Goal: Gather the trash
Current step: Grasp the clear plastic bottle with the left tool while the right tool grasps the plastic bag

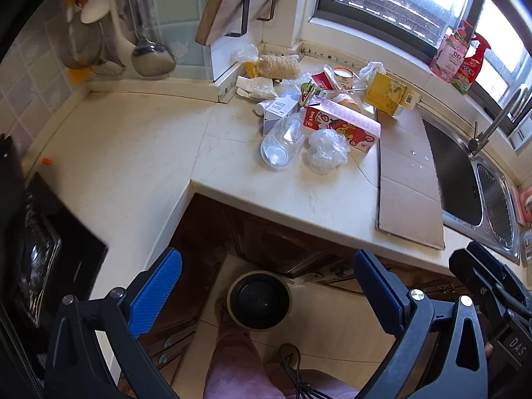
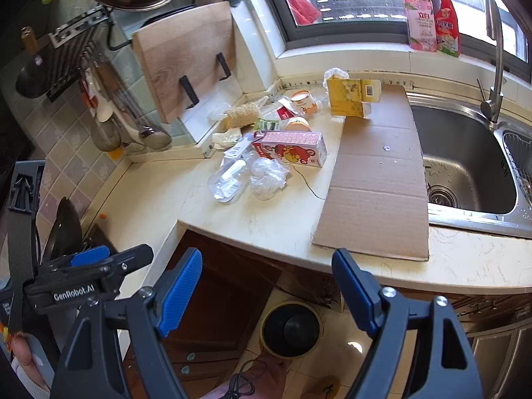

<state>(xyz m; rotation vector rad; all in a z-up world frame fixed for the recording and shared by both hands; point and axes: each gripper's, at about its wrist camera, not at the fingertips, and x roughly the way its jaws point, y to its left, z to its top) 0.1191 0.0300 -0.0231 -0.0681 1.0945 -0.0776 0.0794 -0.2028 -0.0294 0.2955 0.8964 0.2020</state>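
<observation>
A cream kitchen countertop wraps around a corner, and everything here sits relative to it. Trash is heaped toward its back, near the window: a red and pink carton lying on its side, a clear plastic bottle and crumpled plastic wrap just in front of it, and a yellow box behind. A flat cardboard sheet lies between the heap and the steel sink. Below the countertop's edge, on the floor, stands a round trash bin. The left gripper and right gripper hover over that edge, both with blue pads spread wide apart, holding nothing.
</observation>
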